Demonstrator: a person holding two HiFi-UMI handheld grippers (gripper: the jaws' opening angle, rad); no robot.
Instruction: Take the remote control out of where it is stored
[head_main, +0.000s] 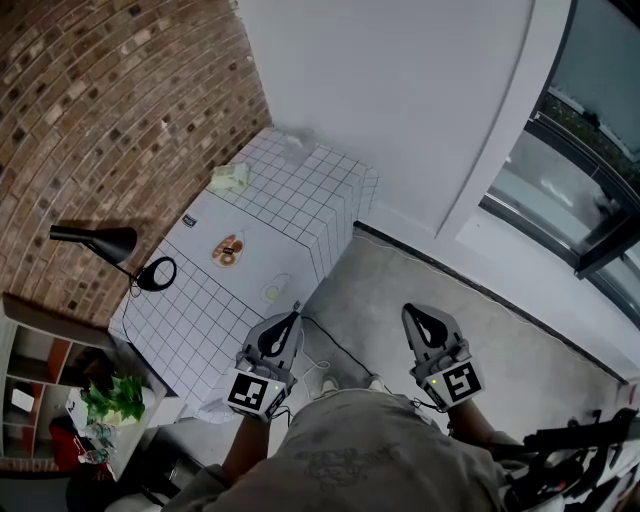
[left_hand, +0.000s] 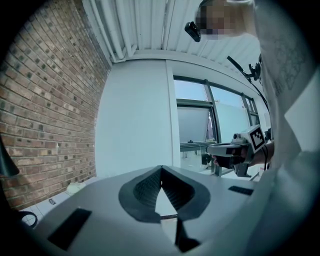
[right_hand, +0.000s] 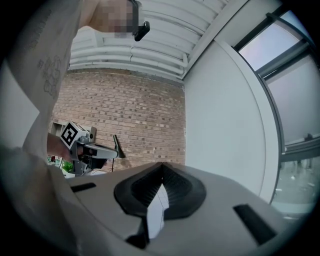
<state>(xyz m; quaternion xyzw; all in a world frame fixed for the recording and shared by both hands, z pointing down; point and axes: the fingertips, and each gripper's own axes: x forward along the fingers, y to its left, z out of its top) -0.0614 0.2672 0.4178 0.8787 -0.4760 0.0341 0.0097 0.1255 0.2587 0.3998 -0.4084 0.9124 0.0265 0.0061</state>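
Left gripper (head_main: 292, 318), clenched shut on nothing, points level at 6 o'clock of the head view. Beside it at 5 o'clock is the right gripper (head_main: 411, 316), its jaws likewise pressed together and empty. A person standing over a grey floor (head_main: 400, 290) holds both. Just ahead, toward 10 o'clock, a white grid-tiled cabinet (head_main: 300, 215) carries a round brown-and-white item (head_main: 228, 250), a pale crumpled item (head_main: 231, 177) and a black desk lamp (head_main: 100, 243). A leafy green plant (head_main: 115, 398) sits on a shelf at 8 o'clock. Beyond, a brick wall (head_main: 120, 100) fills 11 o'clock, a white wall (head_main: 400, 90) 12 o'clock and a window (head_main: 590, 140) 2 o'clock. The remote control cannot be made out in any view.
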